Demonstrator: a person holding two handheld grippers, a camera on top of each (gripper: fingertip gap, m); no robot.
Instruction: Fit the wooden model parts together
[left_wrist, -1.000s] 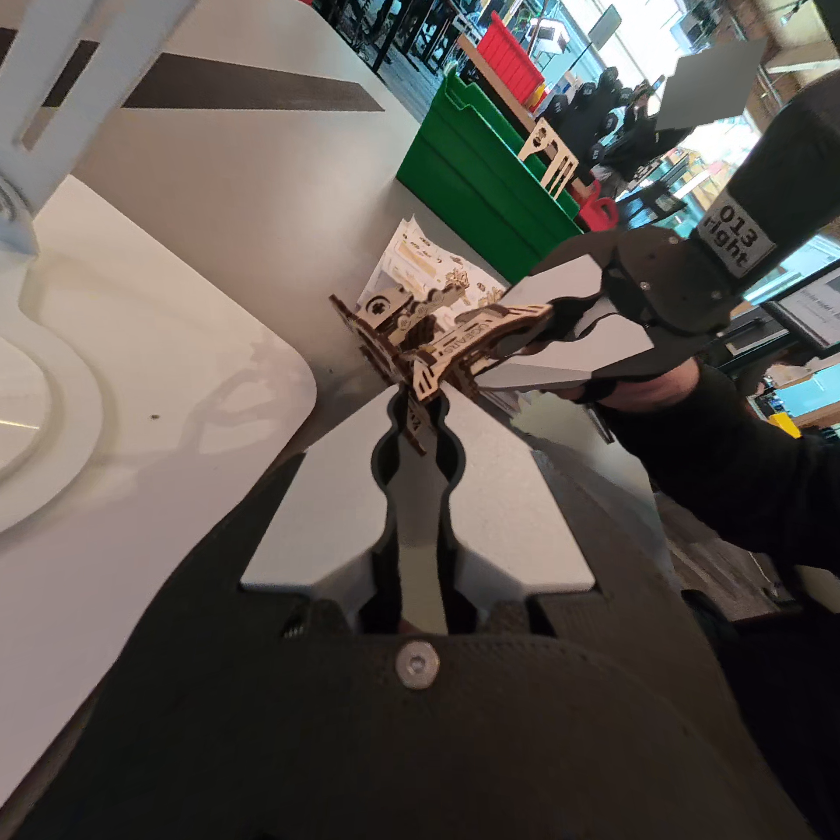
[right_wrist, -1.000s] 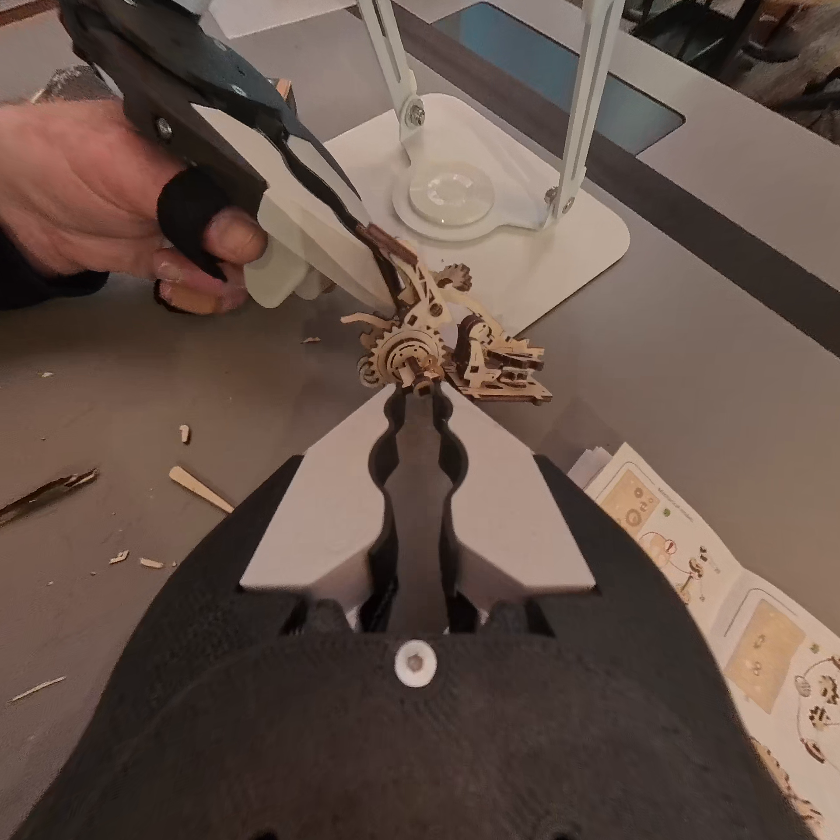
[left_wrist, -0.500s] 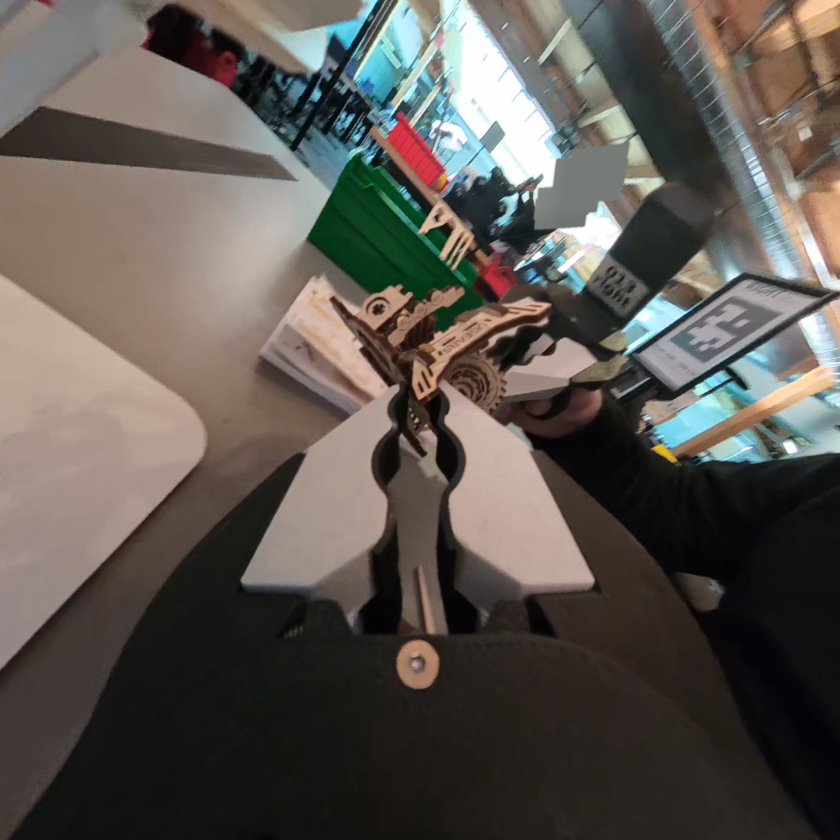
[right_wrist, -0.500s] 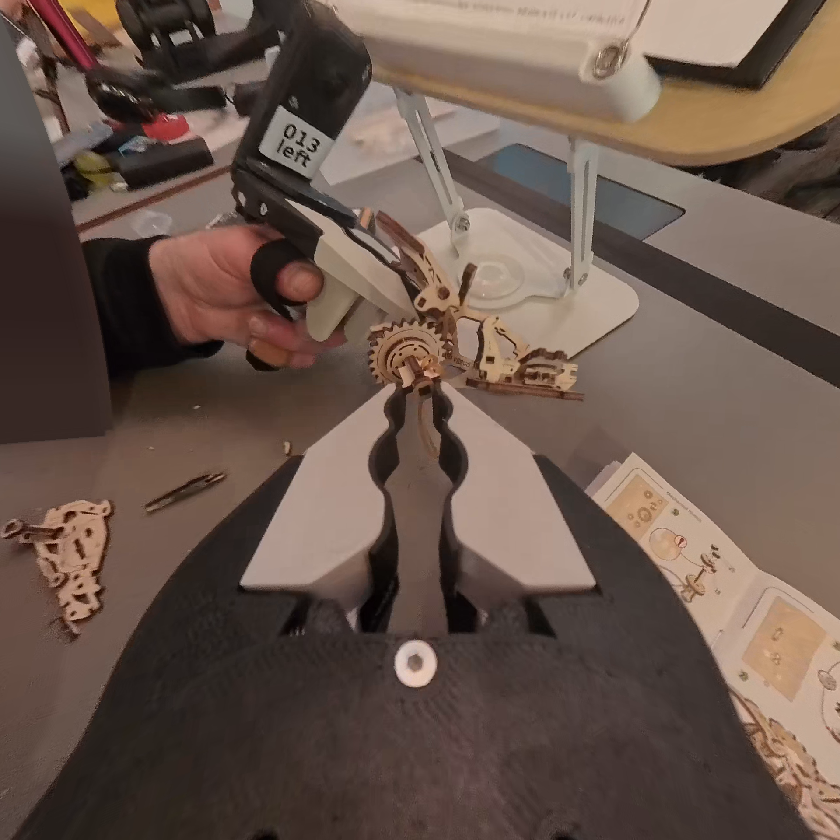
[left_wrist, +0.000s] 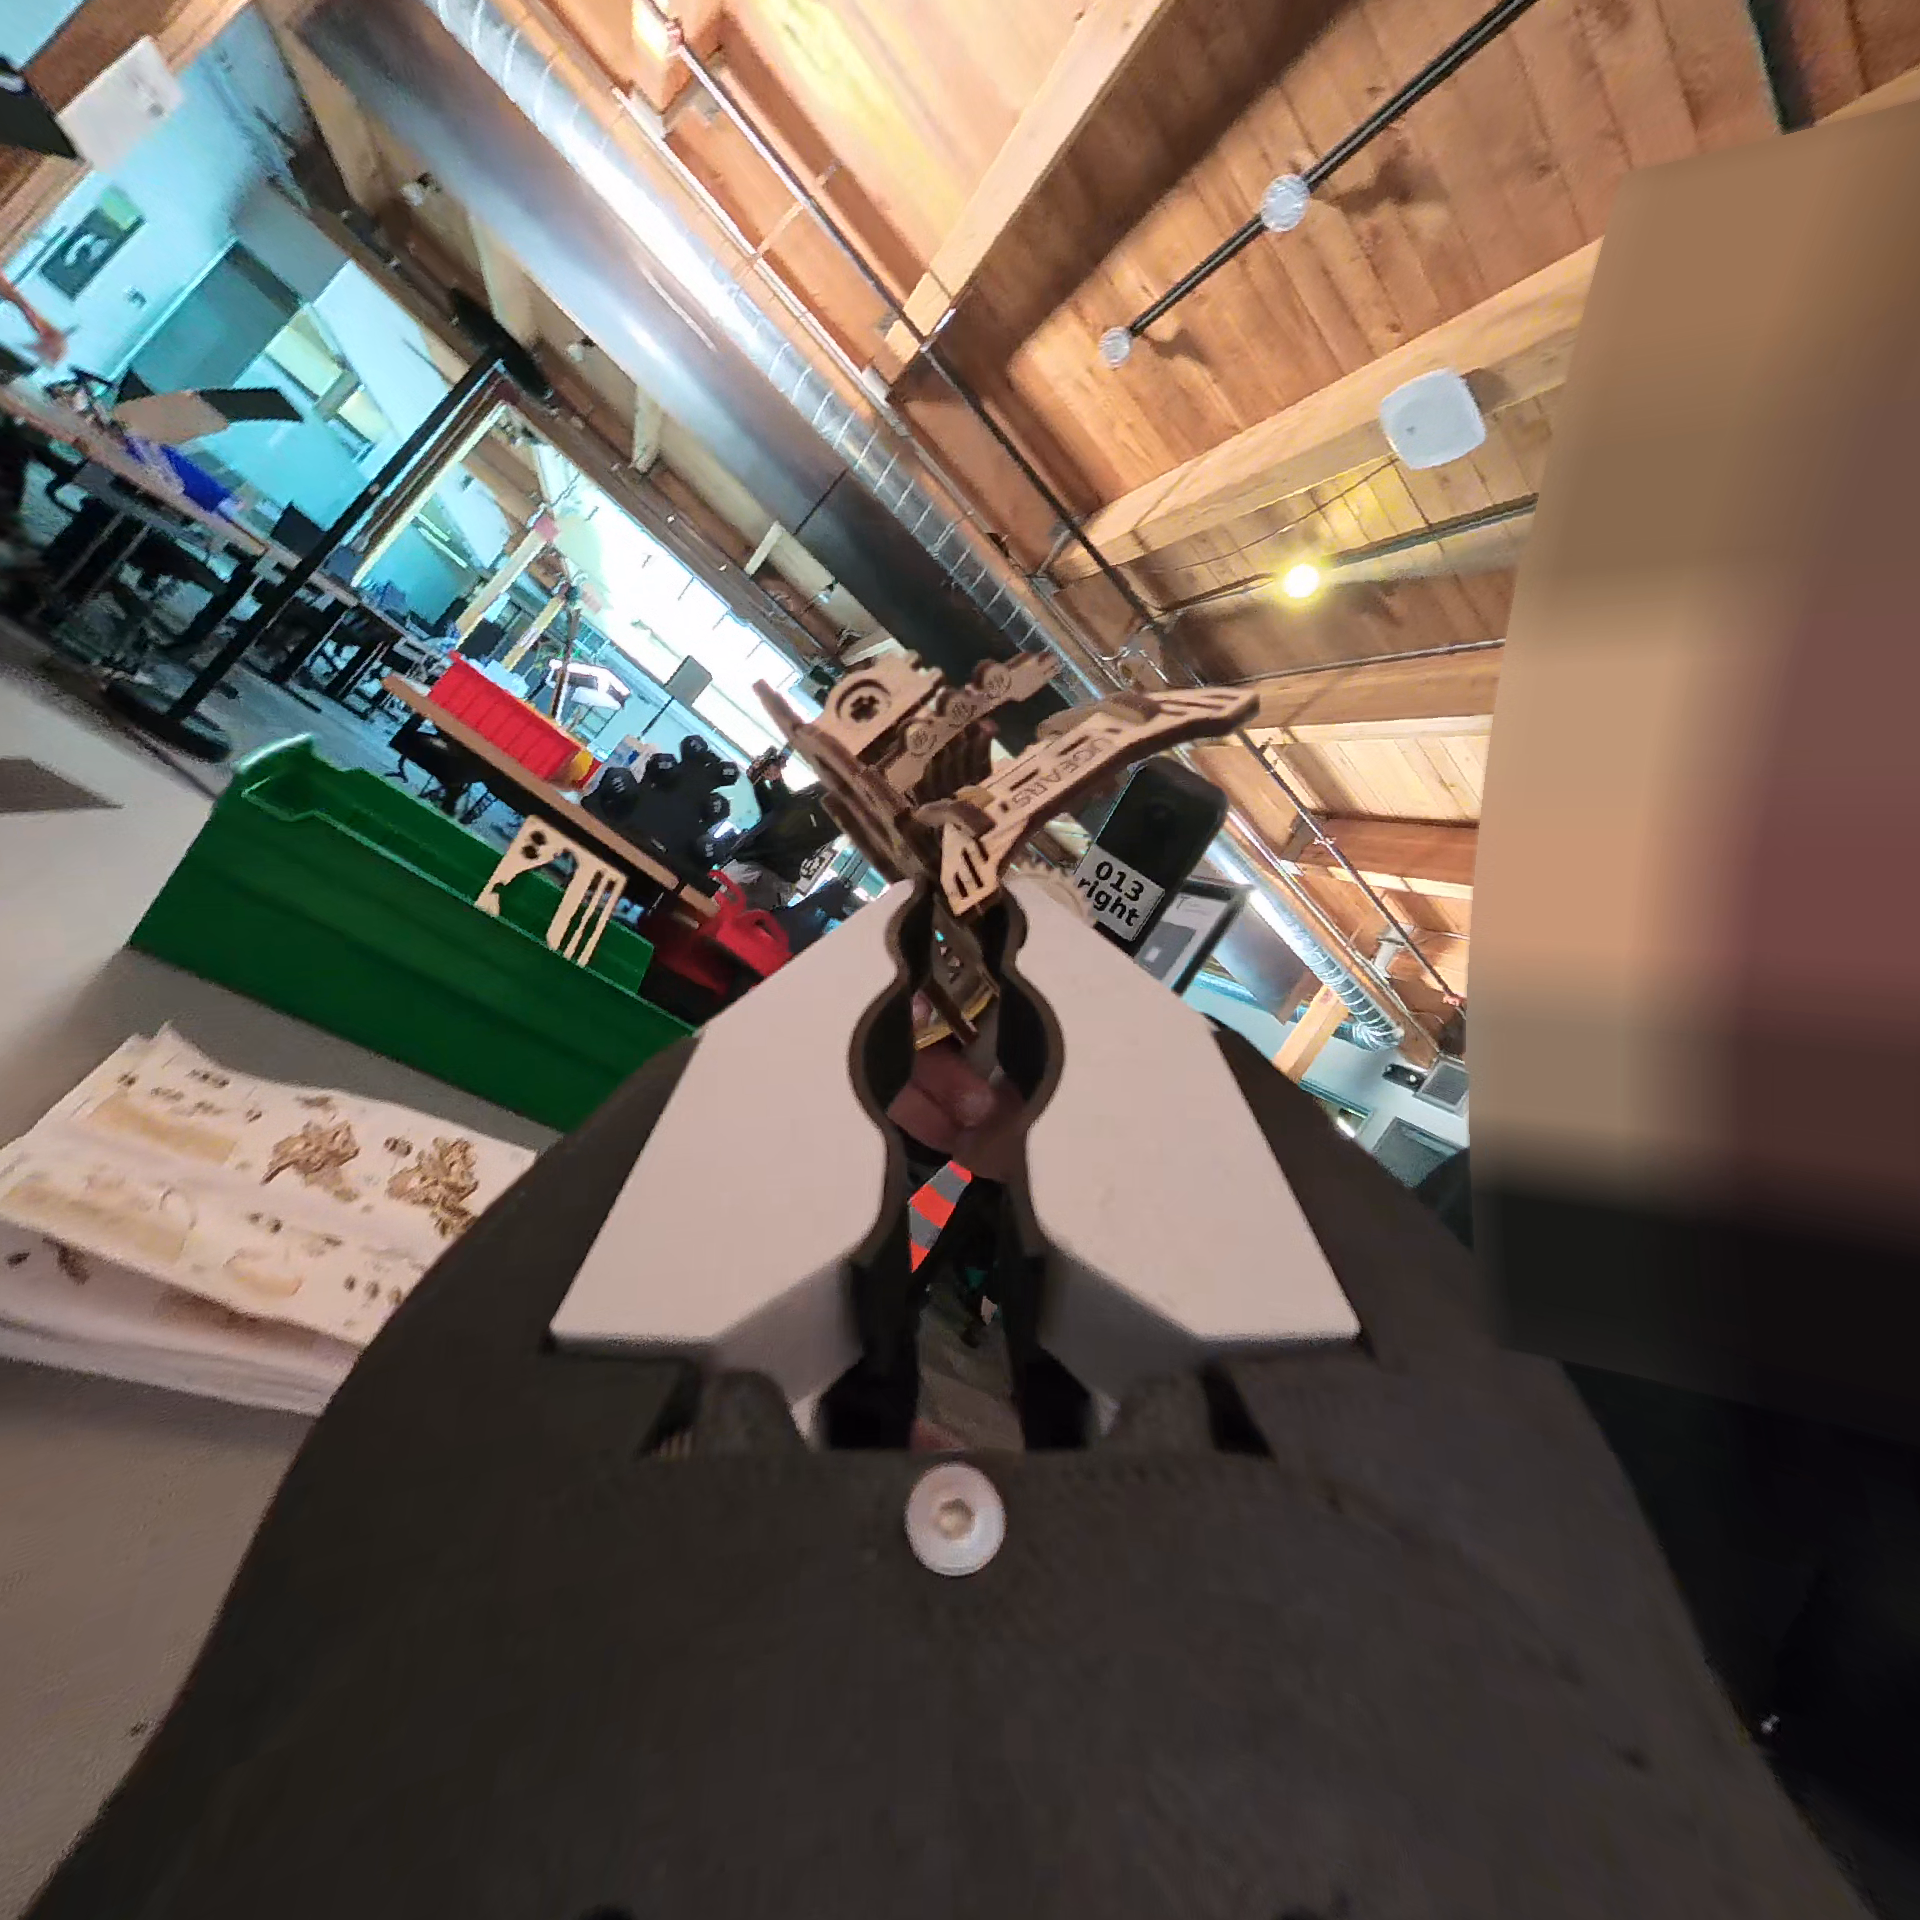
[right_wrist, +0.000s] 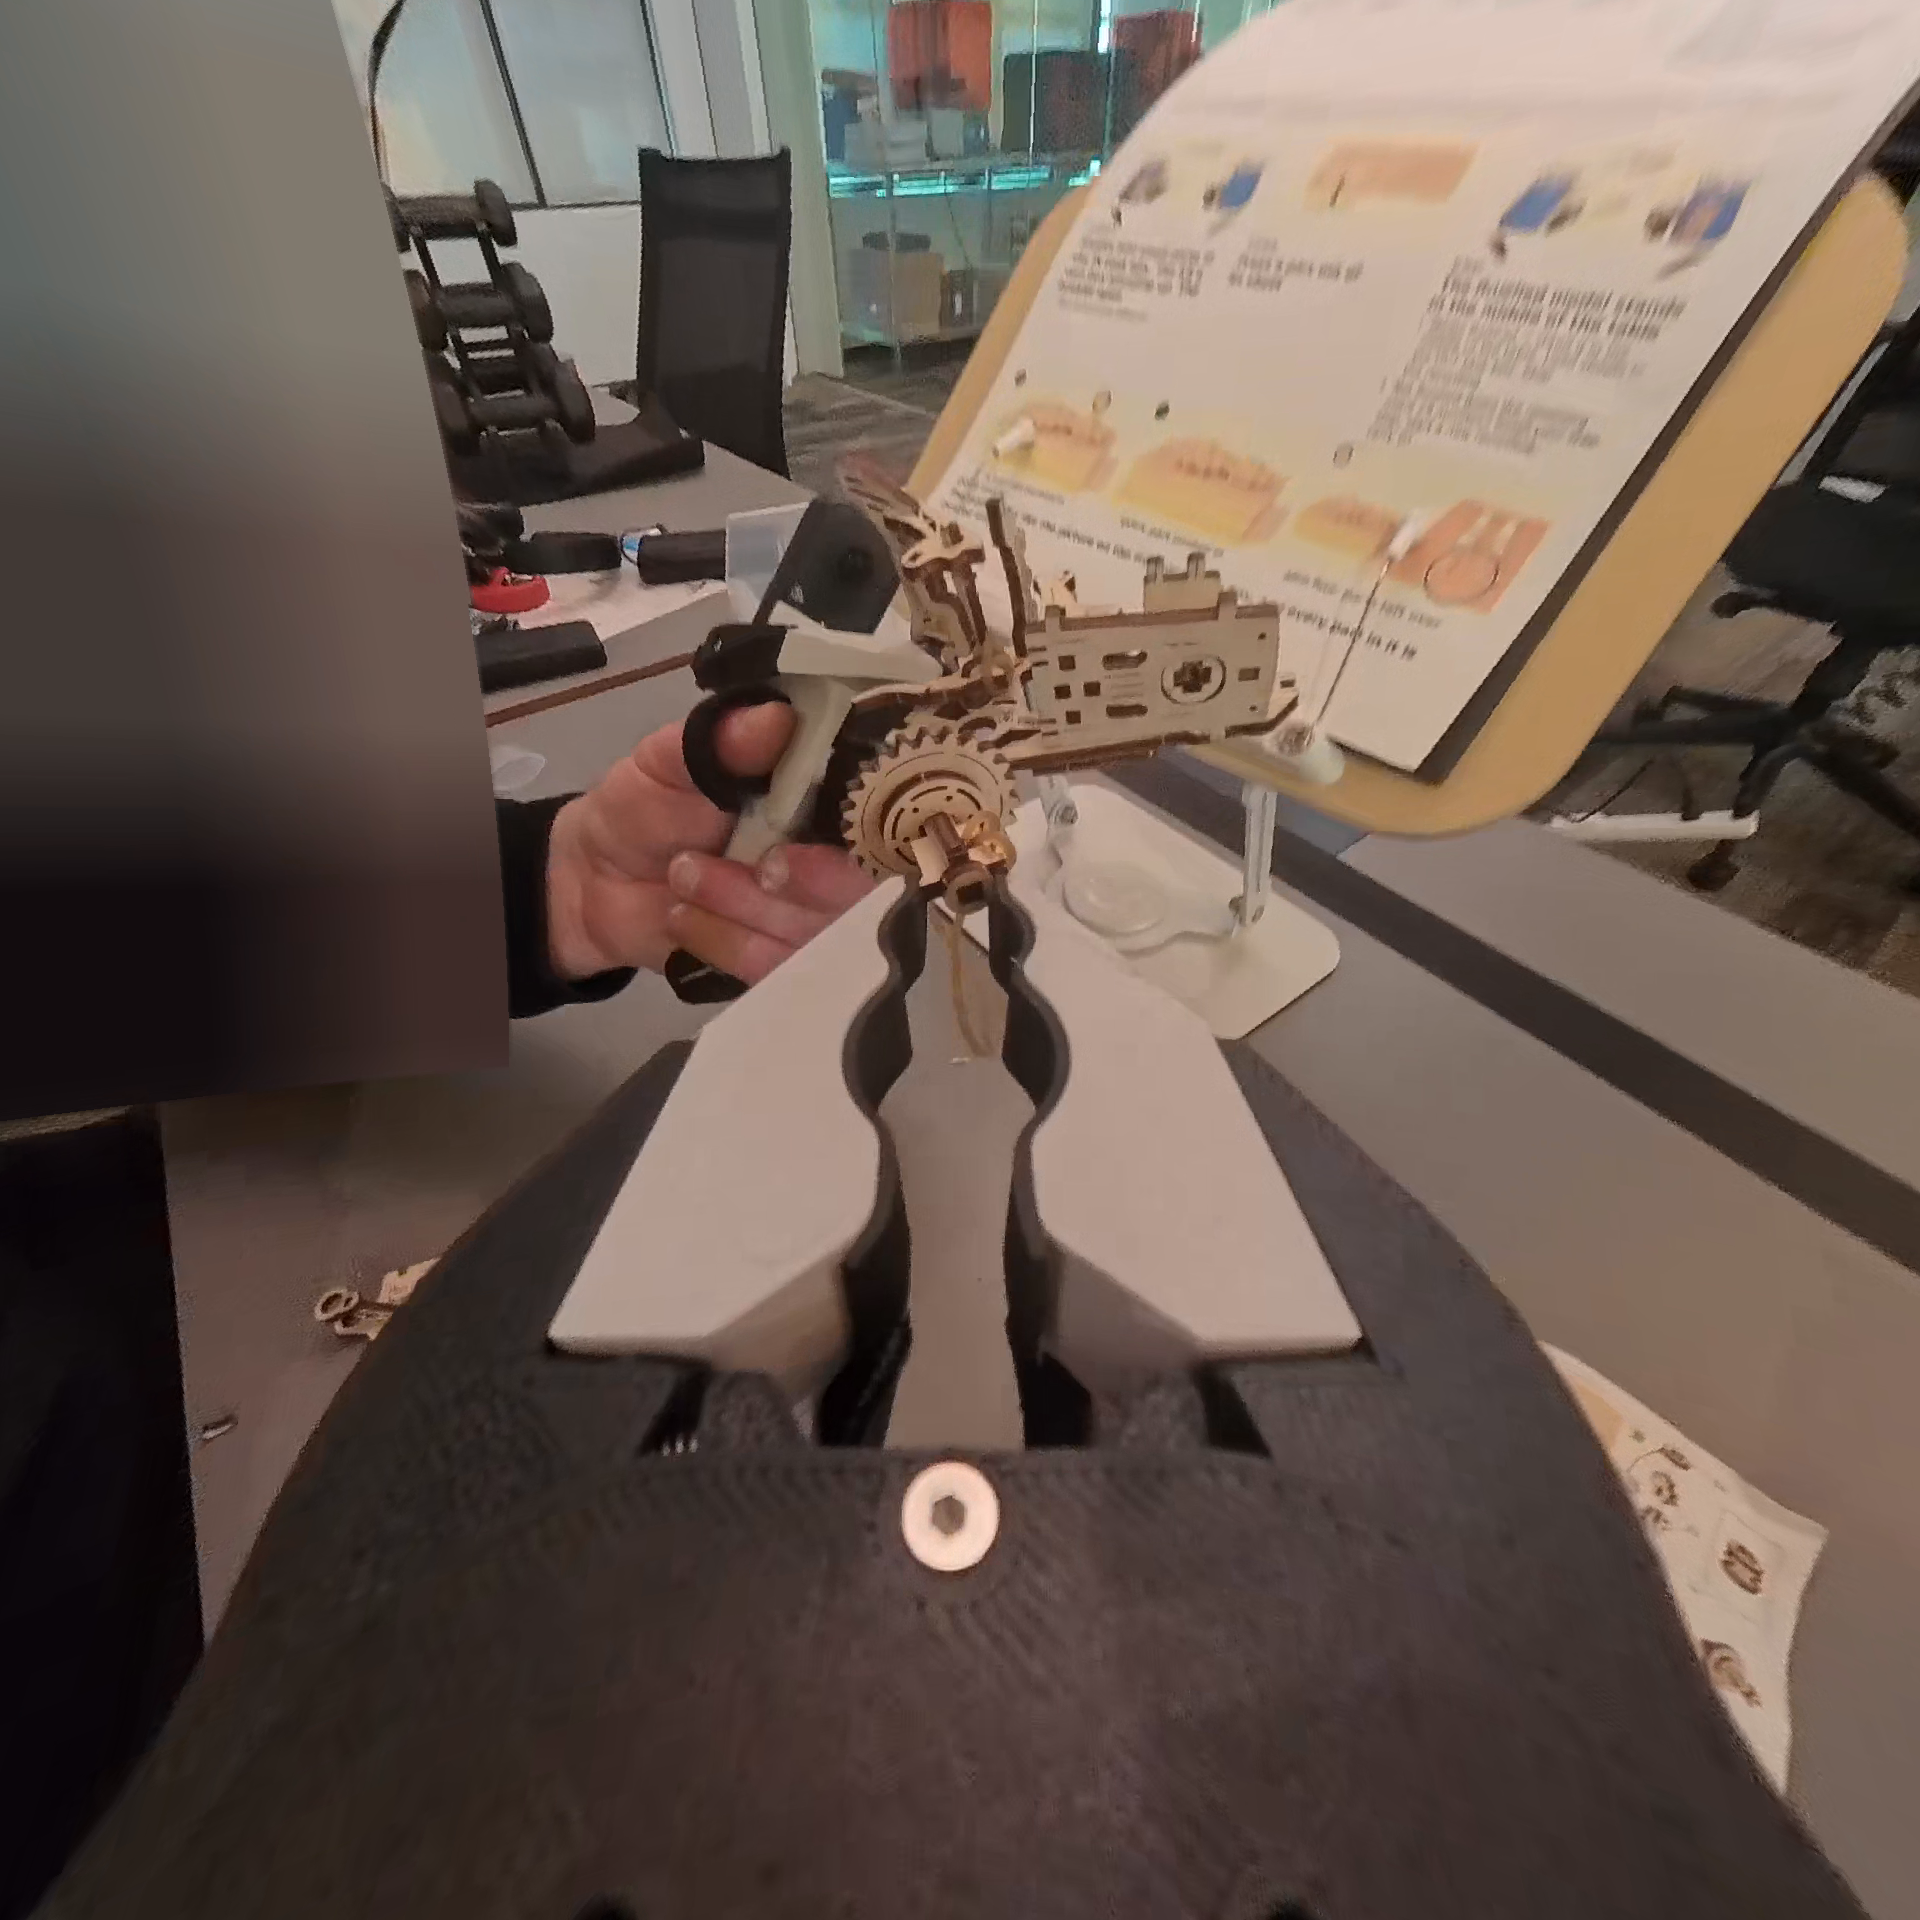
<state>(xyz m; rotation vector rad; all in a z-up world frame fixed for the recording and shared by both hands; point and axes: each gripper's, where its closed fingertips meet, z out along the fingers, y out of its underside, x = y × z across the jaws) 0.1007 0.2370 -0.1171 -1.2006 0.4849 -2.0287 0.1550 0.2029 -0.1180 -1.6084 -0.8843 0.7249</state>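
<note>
Two grippers share one wooden model, held up off the counter.

In the left wrist view, our left gripper (left_wrist: 954, 914) is clenched on a thin plate at the model (left_wrist: 966, 769) edge, and the model stands up from the fingertips against the ceiling. Beyond it we see only the handle of the right gripper. A green bin (left_wrist: 395, 914) and a booklet (left_wrist: 208, 1195) lie on the counter (left_wrist: 62, 1507) below, well apart.

In the right wrist view, our right gripper (right_wrist: 954, 896) grasps the small hub at the end of the axle (right_wrist: 951, 847) that sticks out of the gear (right_wrist: 925, 805). The left gripper (right_wrist: 831, 644) holds the model's far end.

We judge the step to be seating this hub or gear on its axle. The next move calls for a straight push along the axle while the left side braces. A loose band (right_wrist: 971, 987) hanging between the fingers may snag. The tilted manual board (right_wrist: 1455, 416) stands close behind and could be knocked.
</note>
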